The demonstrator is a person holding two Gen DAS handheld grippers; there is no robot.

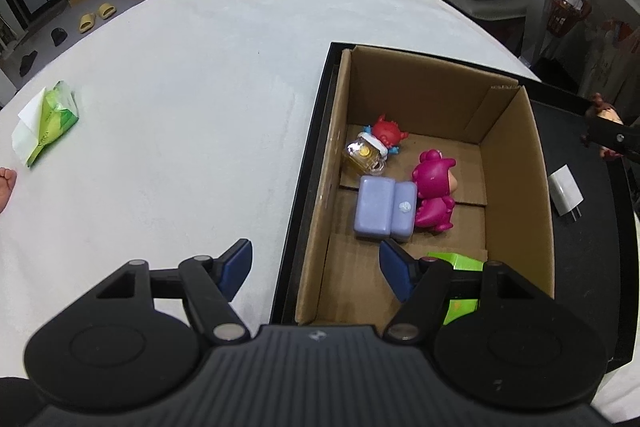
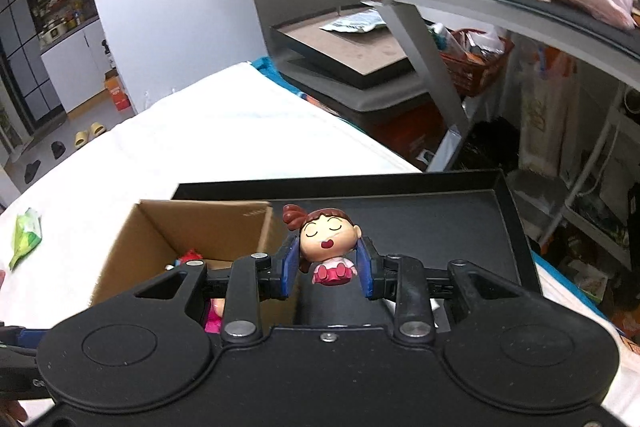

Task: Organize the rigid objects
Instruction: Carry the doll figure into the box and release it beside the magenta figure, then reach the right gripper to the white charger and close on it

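Between the right gripper's (image 2: 328, 265) blue fingers (image 2: 289, 267), a girl doll (image 2: 326, 247) is clamped upright, face toward the camera, above the black tray (image 2: 440, 215) beside the cardboard box (image 2: 200, 223). The left gripper (image 1: 316, 269), fingers spread wide and empty, hovers level over the box's near edge; a purple block (image 1: 382, 207) lies lengthwise inside.

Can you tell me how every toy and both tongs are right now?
Left tongs: open, empty.
Right tongs: shut on girl figurine.
Cardboard box: open-topped.
Purple block: lying in box.
Pink figure: in box, touching block.
Red figure: in box.
White charger: outside box, on black tray.
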